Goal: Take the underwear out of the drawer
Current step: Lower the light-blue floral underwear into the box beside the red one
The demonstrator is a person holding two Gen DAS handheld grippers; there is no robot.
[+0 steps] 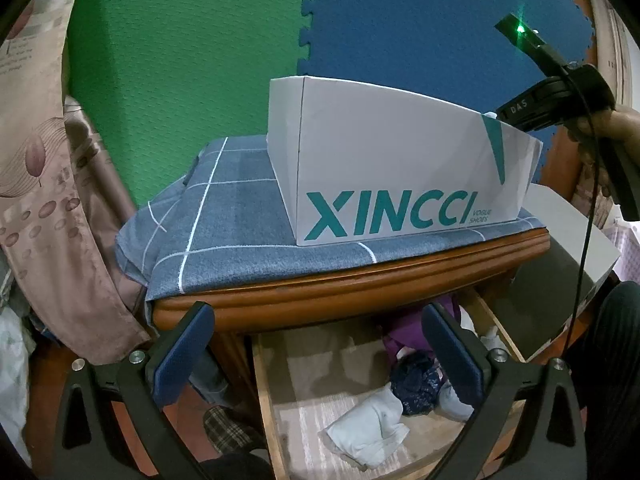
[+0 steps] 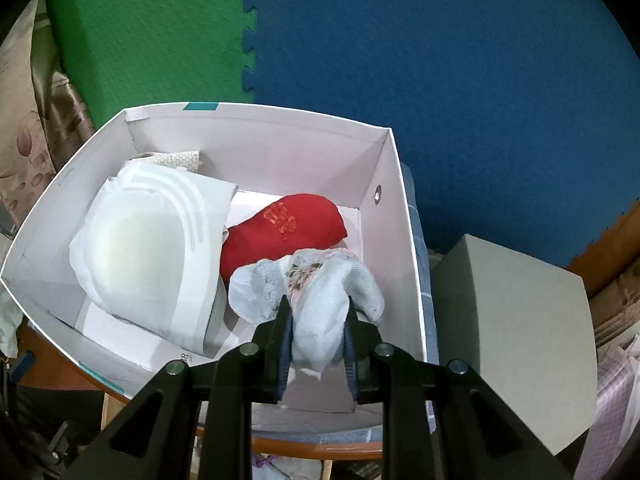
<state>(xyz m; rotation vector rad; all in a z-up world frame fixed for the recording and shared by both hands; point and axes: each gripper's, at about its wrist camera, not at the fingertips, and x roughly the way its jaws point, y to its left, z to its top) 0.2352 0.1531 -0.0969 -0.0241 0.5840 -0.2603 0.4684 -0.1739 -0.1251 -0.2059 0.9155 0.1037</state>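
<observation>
L gripper jaws wide; R gripper jaws clamped.

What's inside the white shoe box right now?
Inside the white shoe box: a white padded garment, a red garment, and pale-blue underwear clamped by the right hand-held gripper. Anything beneath them is covered.

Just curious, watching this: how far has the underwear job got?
Done: a white piece and a red piece already lie in the shoe box. In hand: the right gripper holds a pale blue piece over the box. Left: several garments remain in the open drawer; the left gripper is open.
</observation>
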